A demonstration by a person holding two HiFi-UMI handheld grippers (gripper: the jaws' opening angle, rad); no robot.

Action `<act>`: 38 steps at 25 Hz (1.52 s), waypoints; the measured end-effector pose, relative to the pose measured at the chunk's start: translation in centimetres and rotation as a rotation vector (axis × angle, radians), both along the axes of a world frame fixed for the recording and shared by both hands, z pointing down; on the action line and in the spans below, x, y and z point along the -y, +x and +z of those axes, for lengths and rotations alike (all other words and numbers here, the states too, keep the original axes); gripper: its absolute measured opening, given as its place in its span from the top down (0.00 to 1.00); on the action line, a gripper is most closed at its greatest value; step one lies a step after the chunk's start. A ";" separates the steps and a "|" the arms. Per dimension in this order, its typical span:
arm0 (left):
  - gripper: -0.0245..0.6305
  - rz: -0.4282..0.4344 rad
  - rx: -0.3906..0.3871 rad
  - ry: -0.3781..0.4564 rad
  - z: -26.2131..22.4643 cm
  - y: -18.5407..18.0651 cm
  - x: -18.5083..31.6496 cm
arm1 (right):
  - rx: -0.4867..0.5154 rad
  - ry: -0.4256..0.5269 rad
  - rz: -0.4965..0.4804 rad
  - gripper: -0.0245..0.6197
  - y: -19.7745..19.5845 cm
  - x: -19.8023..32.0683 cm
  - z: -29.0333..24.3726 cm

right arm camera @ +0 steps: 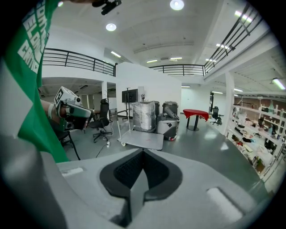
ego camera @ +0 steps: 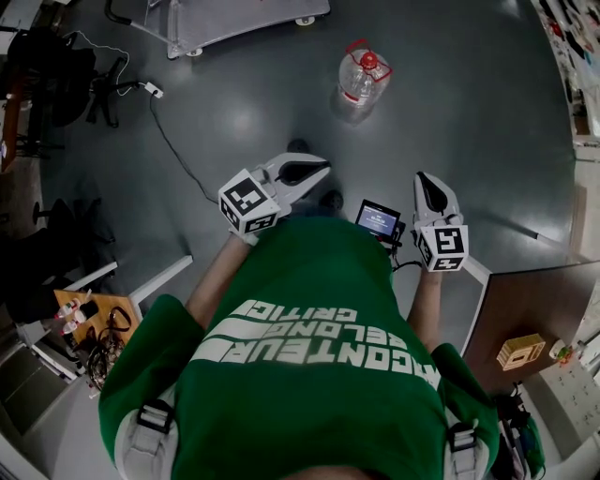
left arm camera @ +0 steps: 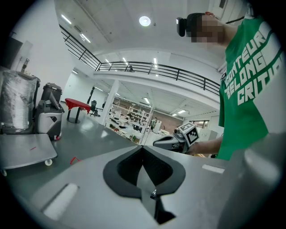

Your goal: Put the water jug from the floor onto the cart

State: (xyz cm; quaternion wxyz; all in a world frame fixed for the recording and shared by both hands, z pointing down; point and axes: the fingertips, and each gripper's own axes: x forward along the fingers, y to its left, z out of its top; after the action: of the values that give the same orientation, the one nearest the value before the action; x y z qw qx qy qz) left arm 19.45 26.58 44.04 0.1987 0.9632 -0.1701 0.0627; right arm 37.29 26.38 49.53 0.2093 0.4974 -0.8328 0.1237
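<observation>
**Both claws shut, jug on the floor**

The left gripper point(ego camera: 317, 171) and right gripper point(ego camera: 427, 183) are held out in front of the person's green shirt. Each has its jaws pressed together with nothing between them. Ahead of them and well apart, the jug point(ego camera: 362, 77) stands upright on the grey floor, with a red cap. Farther off to the left sits the cart point(ego camera: 234, 21), and a cable point(ego camera: 173, 141) trails over the floor near it. Only the head view shows the jug. The right gripper view faces the cart's flat deck, with a wrapped drum point(right arm camera: 144, 115) and a red table point(right arm camera: 195, 113) behind it.
</observation>
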 end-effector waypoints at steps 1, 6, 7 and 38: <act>0.95 -0.001 -0.004 0.000 0.1 0.1 0.4 | 0.000 -0.006 0.002 0.97 0.0 0.1 0.1; 0.95 0.009 -0.024 -0.001 0.0 0.1 2.5 | 0.006 -0.023 0.005 0.97 -0.3 1.5 0.2; 0.95 0.015 -0.025 -0.002 0.0 0.2 3.0 | 0.006 -0.025 0.008 0.97 -0.3 2.0 0.2; 0.95 0.028 -0.085 -0.011 -0.7 -7.5 20.0 | -0.095 -0.053 0.039 0.97 -7.6 18.5 -1.5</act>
State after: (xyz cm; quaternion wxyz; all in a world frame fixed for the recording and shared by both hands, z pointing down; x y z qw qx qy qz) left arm 11.90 6.54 43.33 0.2102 0.9661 -0.1477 0.0254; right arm 29.66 7.84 48.05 0.2593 0.5130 -0.8085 0.1262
